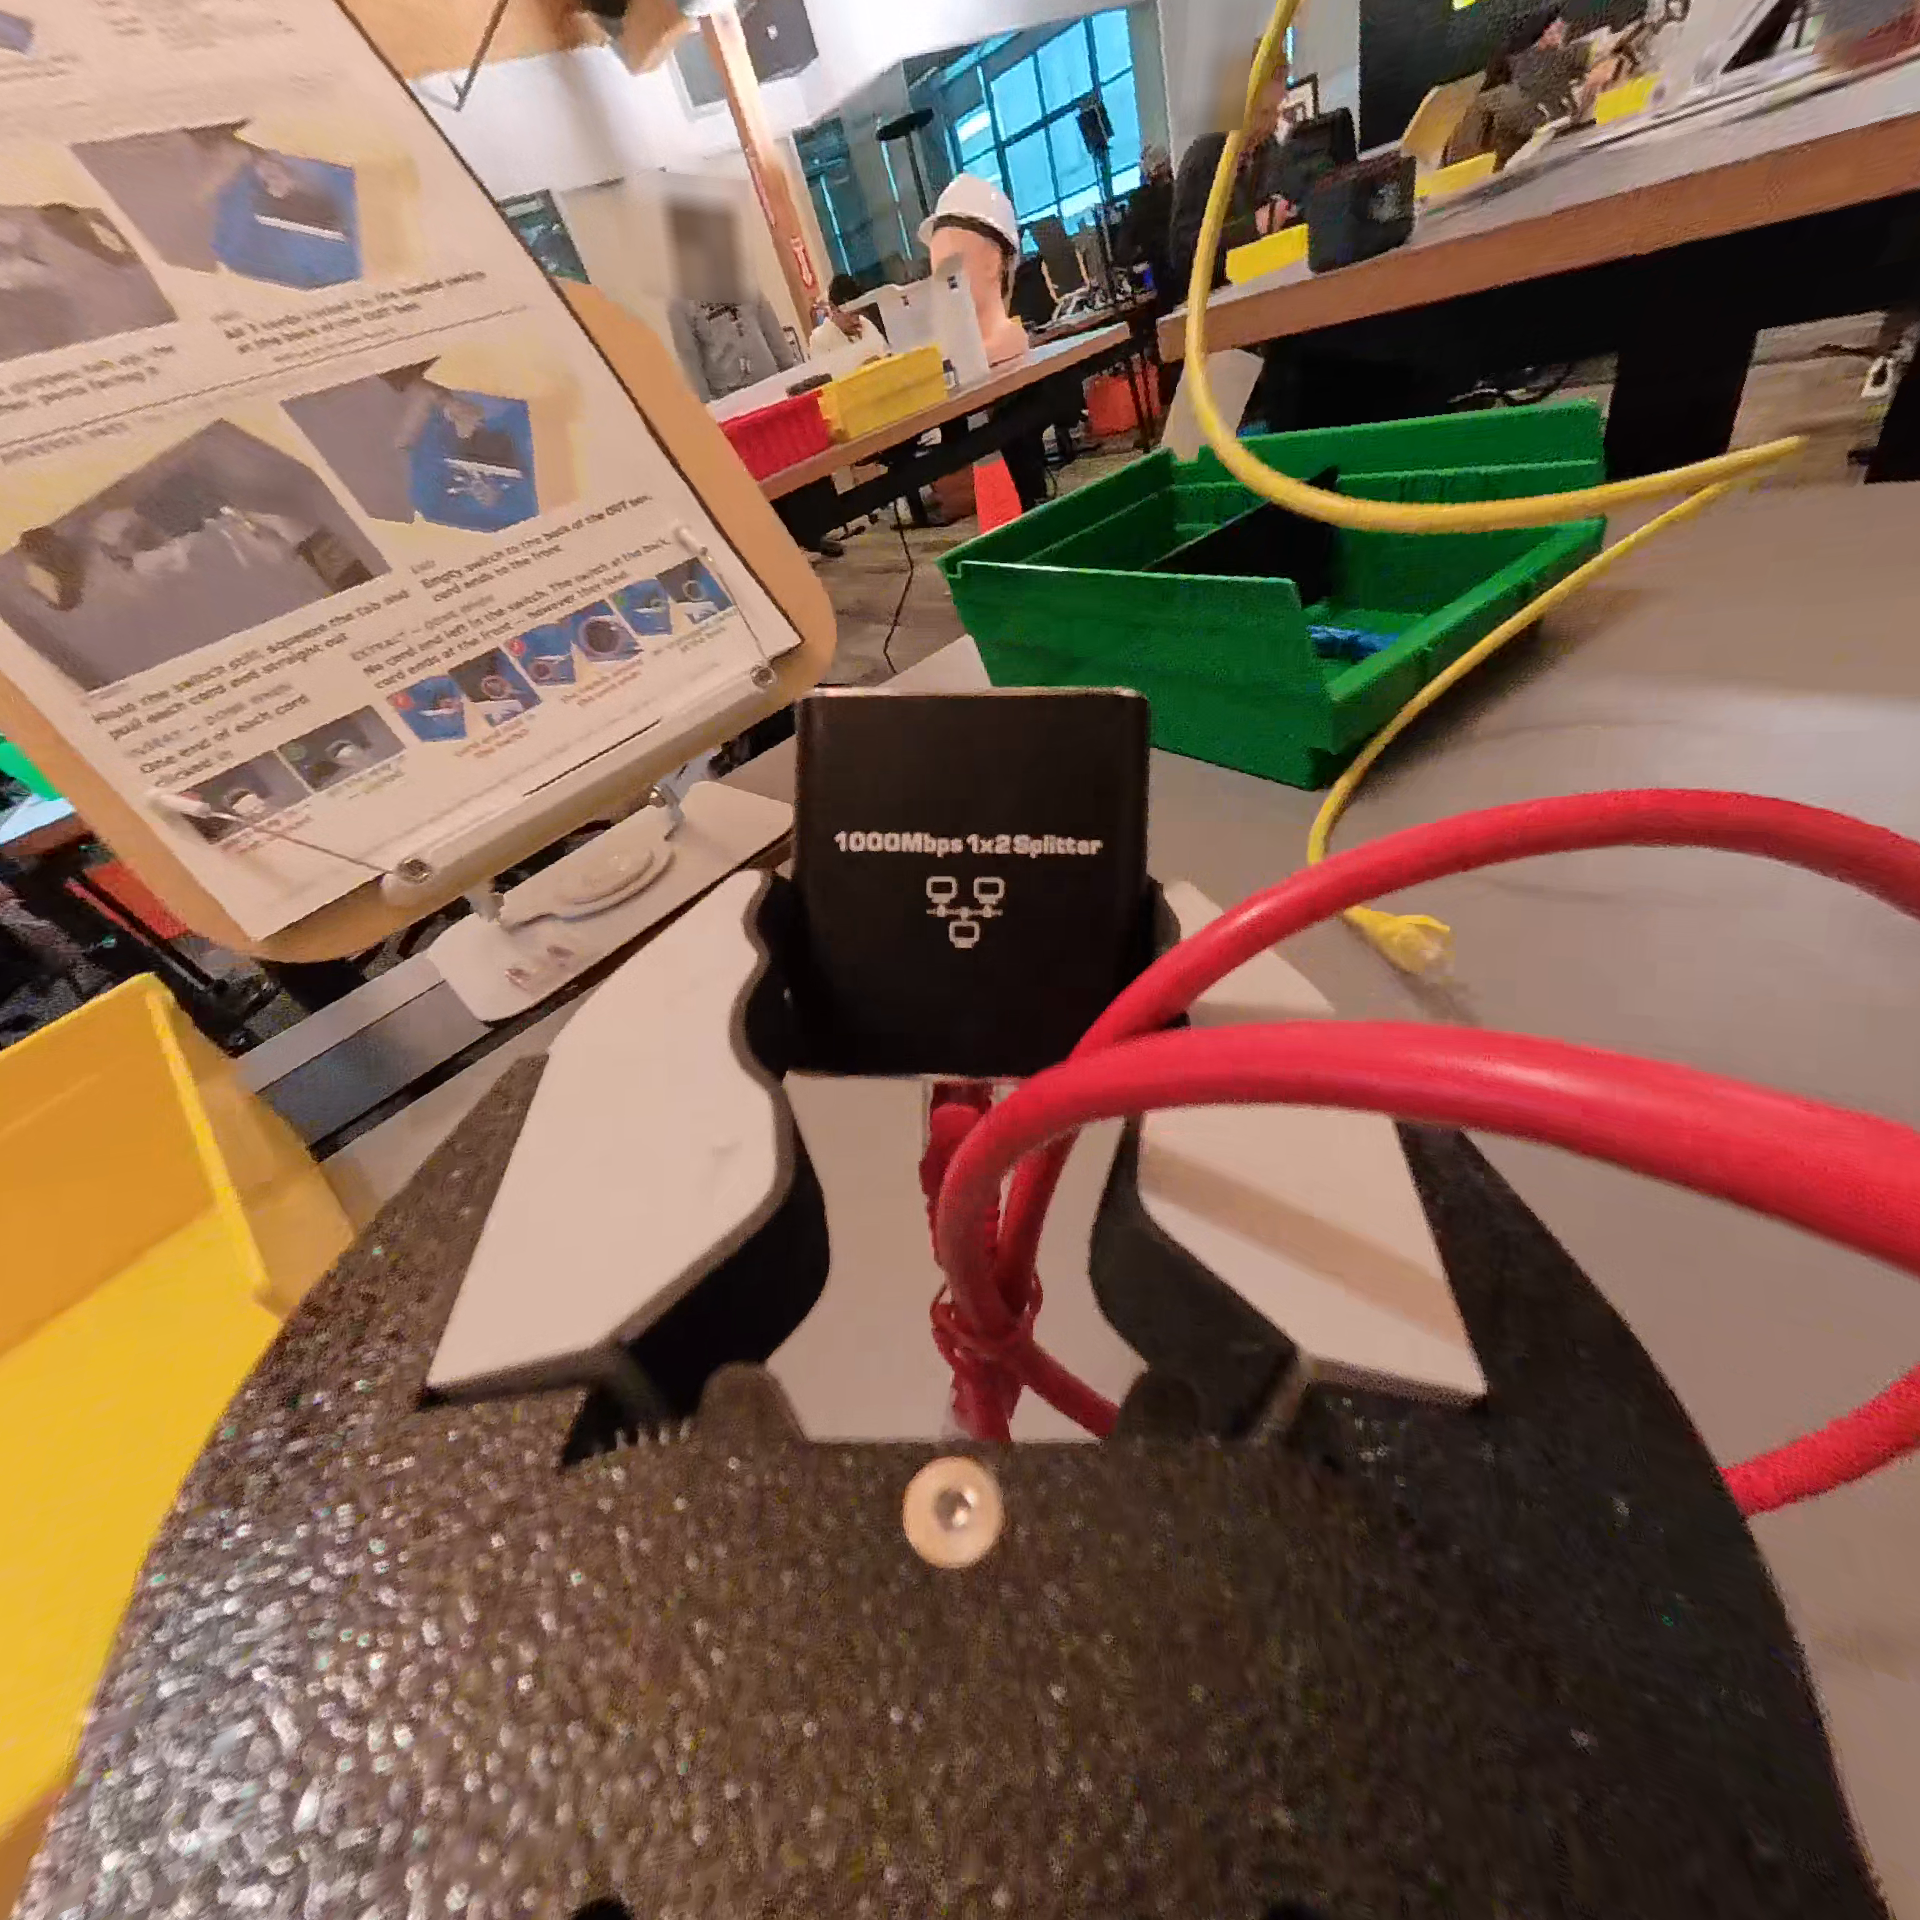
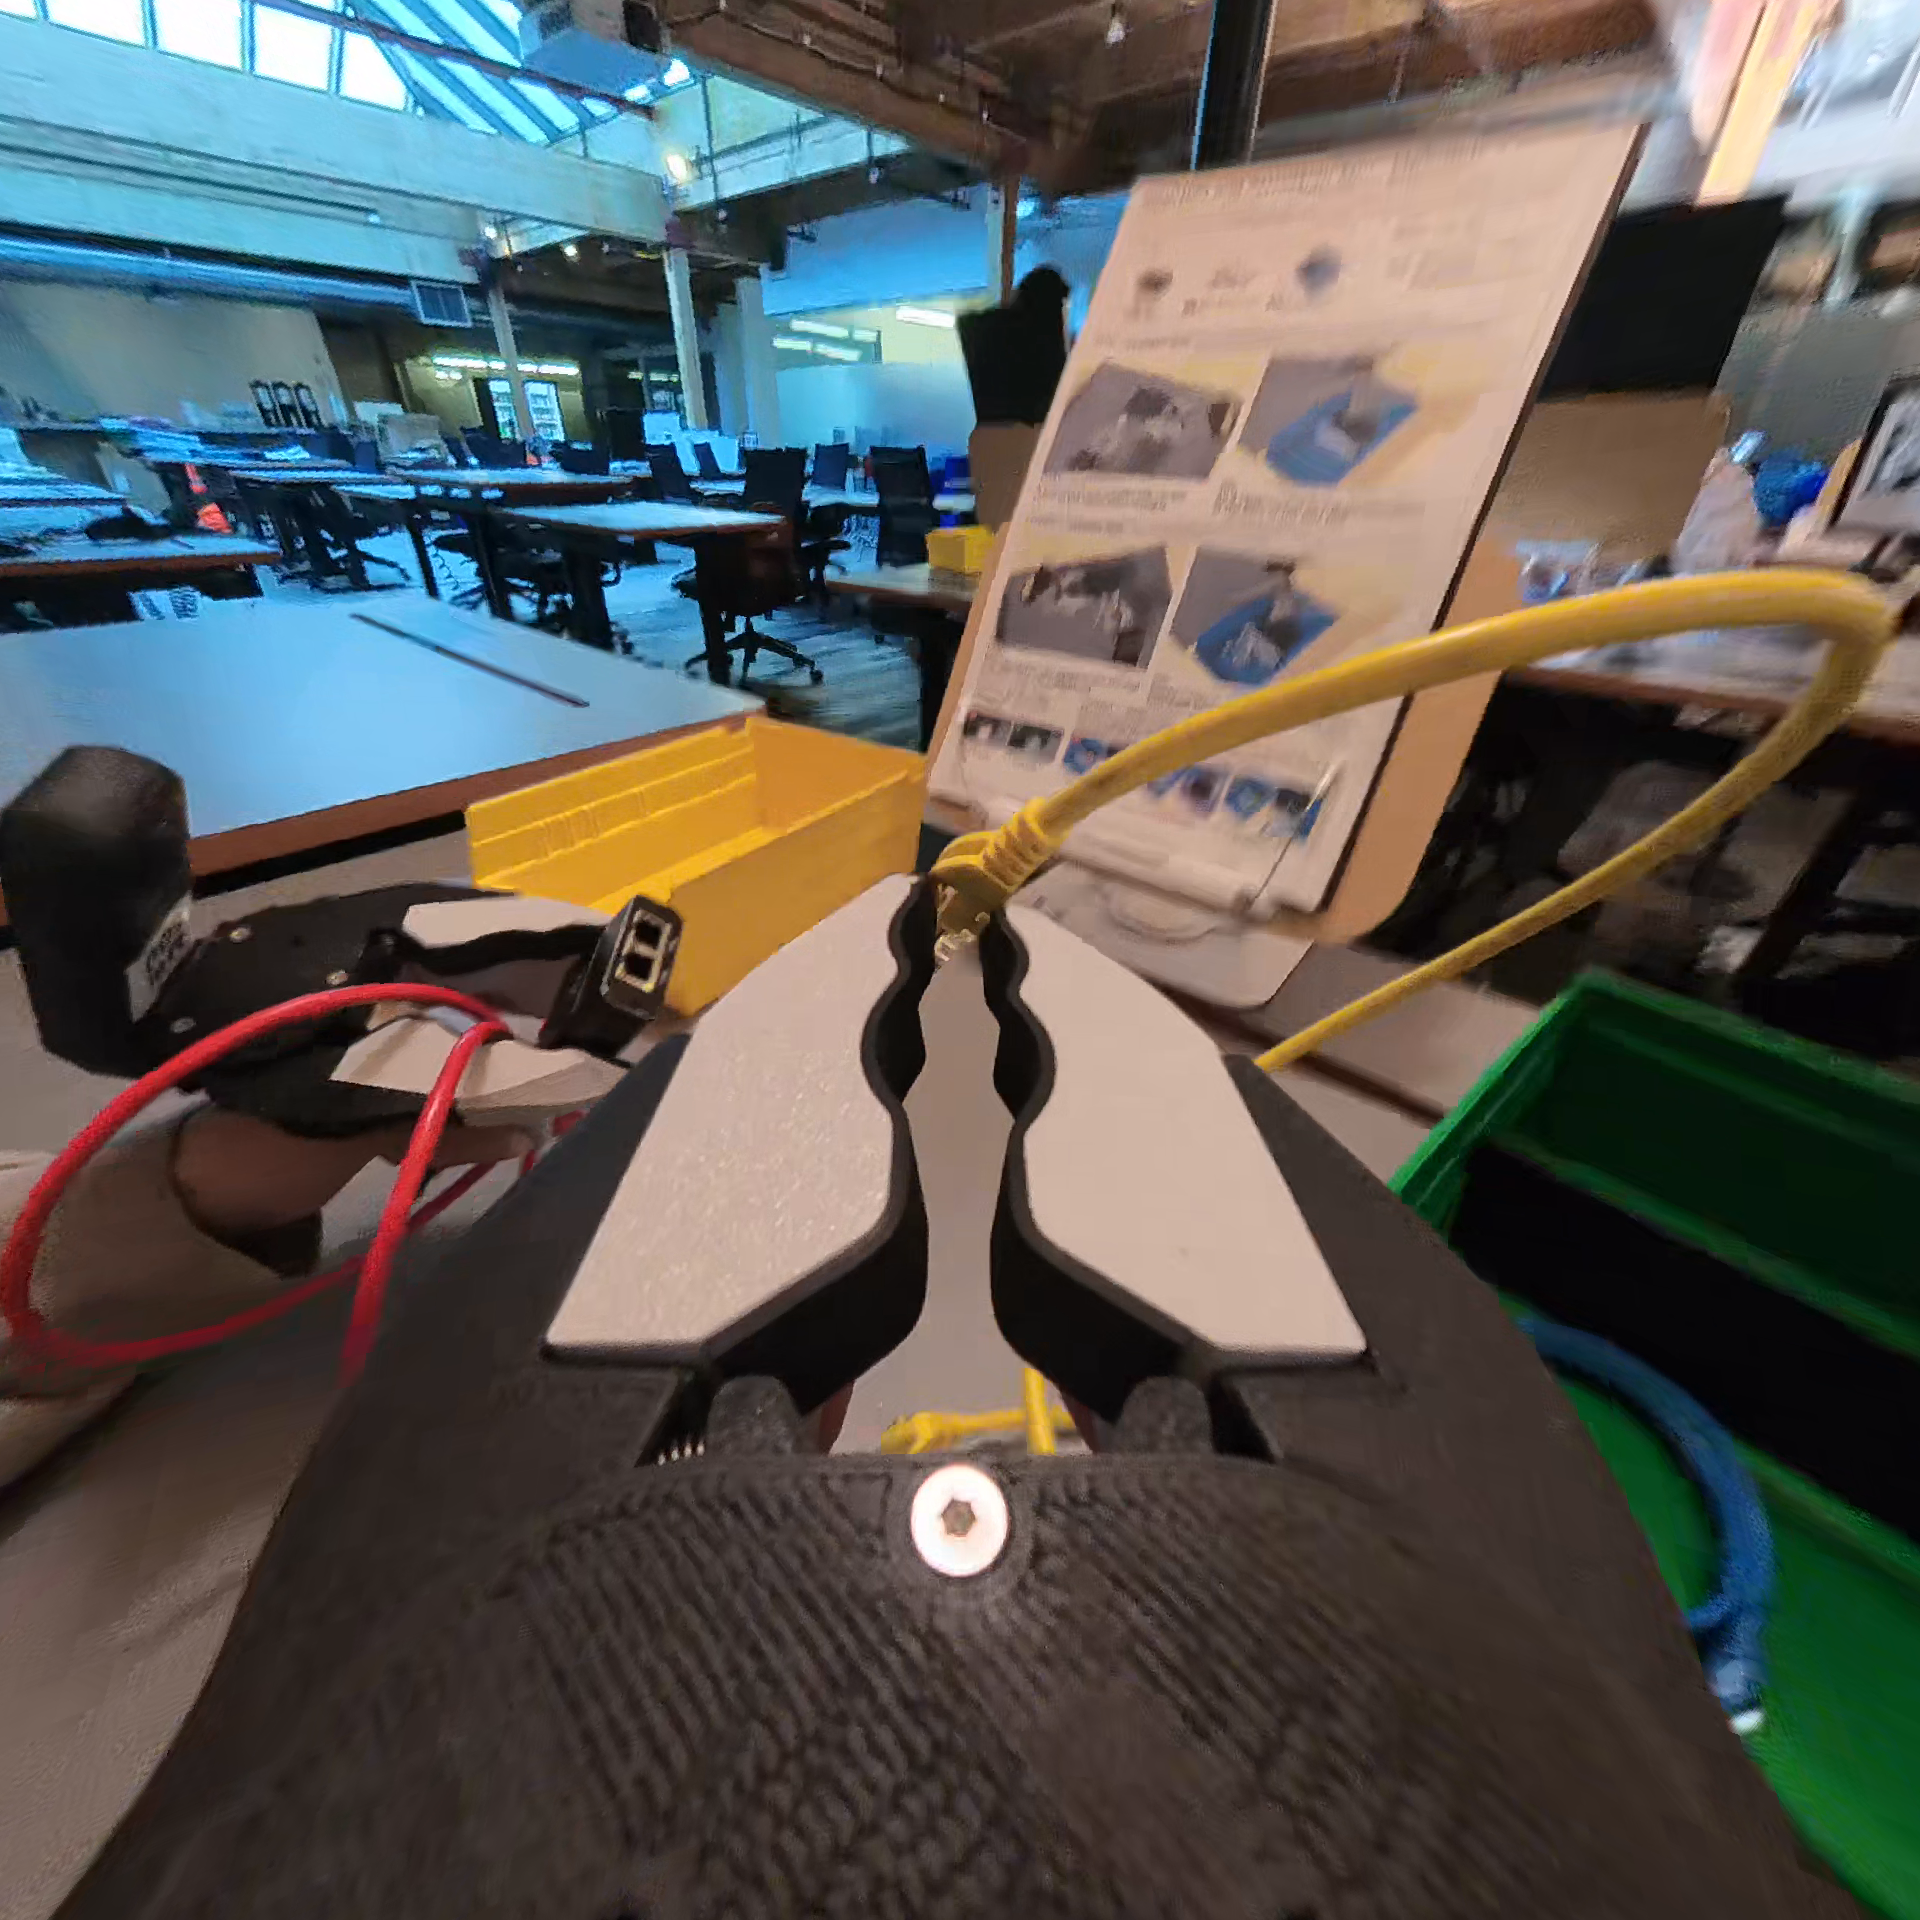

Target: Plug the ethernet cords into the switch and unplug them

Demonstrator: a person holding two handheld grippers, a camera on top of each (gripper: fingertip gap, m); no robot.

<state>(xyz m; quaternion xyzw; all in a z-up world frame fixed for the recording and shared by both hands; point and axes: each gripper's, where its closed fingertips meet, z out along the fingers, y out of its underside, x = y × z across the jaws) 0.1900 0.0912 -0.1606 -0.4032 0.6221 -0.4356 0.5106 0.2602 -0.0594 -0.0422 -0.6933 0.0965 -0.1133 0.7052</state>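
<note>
While the left hand-held gripper (image 1: 966, 997) clamps the switch (image 1: 971, 883), the right hand-held gripper (image 2: 956, 920), pinching the yellow cord's plug (image 2: 961, 904), should square it to an empty port.

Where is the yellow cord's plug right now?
In the right wrist view, the yellow plug sits pinched at the right gripper's tips, right of the black switch.

A green bin (image 1: 1195, 634) and a yellow bin (image 2: 727, 821) sat on the grey tabletop (image 1: 1662, 1039), flanking a propped instruction board (image 1: 312, 468); a person (image 1: 727, 322) stood beyond.
</note>
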